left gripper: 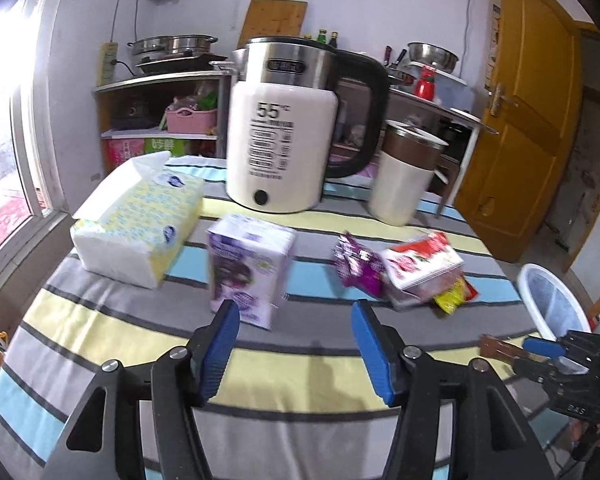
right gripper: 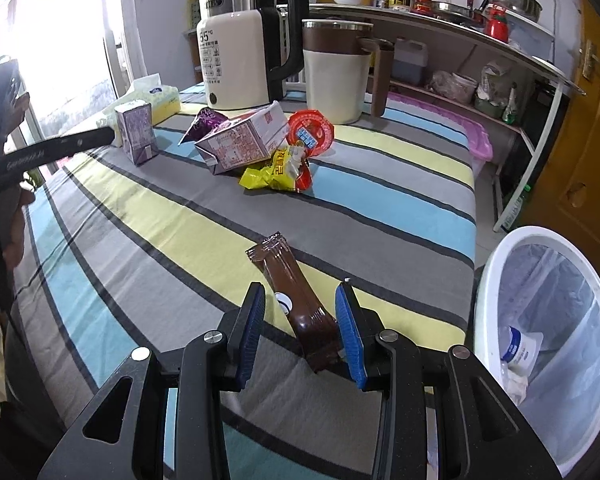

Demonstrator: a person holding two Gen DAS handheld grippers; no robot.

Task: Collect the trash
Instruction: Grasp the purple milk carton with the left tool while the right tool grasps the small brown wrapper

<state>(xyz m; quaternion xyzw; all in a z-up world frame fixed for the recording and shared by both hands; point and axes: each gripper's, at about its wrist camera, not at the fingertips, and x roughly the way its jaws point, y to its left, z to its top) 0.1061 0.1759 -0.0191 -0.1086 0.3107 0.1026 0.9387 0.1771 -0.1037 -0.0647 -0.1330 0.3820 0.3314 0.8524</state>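
Note:
Trash lies on the striped table (left gripper: 300,364): a purple carton (left gripper: 248,264) stands upright, and to its right are a purple wrapper (left gripper: 358,264), a red-and-white carton (left gripper: 420,266) and a yellow packet (left gripper: 452,296). My left gripper (left gripper: 295,308) is open and holds nothing; the purple carton stands just beyond its left finger. My right gripper (right gripper: 300,288) is shut on a brown snack wrapper (right gripper: 296,300), which sticks out forward over the table. A round red lid (right gripper: 312,132) lies behind the yellow packet (right gripper: 272,172). The white bin (right gripper: 484,280) stands beside the table at the right.
A white kettle (left gripper: 280,132) and a brown-and-white mug (left gripper: 404,176) stand at the table's far side, with a tissue pack (left gripper: 140,224) at the left. The bin holds a white bottle (right gripper: 520,348). Kitchen shelves and a yellow door (left gripper: 532,120) lie beyond.

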